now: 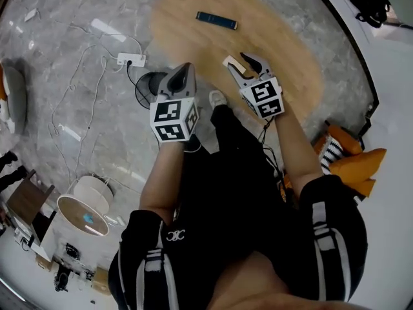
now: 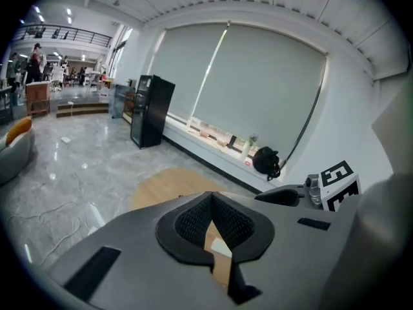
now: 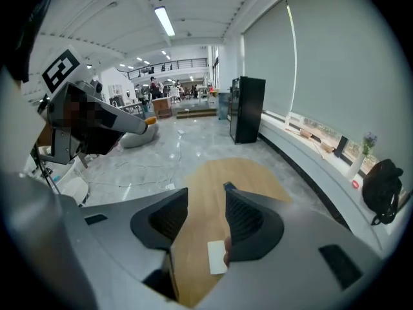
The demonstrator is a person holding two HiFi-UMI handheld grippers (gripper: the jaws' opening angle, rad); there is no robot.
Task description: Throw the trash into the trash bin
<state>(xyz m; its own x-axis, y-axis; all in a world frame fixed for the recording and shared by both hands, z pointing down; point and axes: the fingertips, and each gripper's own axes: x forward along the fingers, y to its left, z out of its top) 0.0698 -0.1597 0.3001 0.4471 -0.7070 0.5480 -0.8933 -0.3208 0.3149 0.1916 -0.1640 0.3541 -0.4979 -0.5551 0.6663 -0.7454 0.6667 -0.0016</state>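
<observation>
A small white card [image 1: 233, 64] shows over the oval wooden table [image 1: 277, 37], just beside my right gripper [image 1: 242, 61]. That gripper's jaws stand apart, and the card [image 3: 217, 257] appears low in the gap, near the right-hand jaw; the pads do not press on it. Whether it lies on the table or hangs in the air I cannot tell. My left gripper [image 1: 186, 67] is shut with nothing in it, hovering at the table's near-left edge. Through the slit under its tips [image 2: 211, 197] I see the card [image 2: 219, 245]. No trash bin can be made out for certain.
A dark blue flat object [image 1: 217, 20] lies at the table's far side. A power strip [image 1: 131, 59] with cables and a black round base [image 1: 146, 84] are on the marble floor. A white round container [image 1: 84, 205] stands lower left. Orange items [image 1: 352, 160] are at the right.
</observation>
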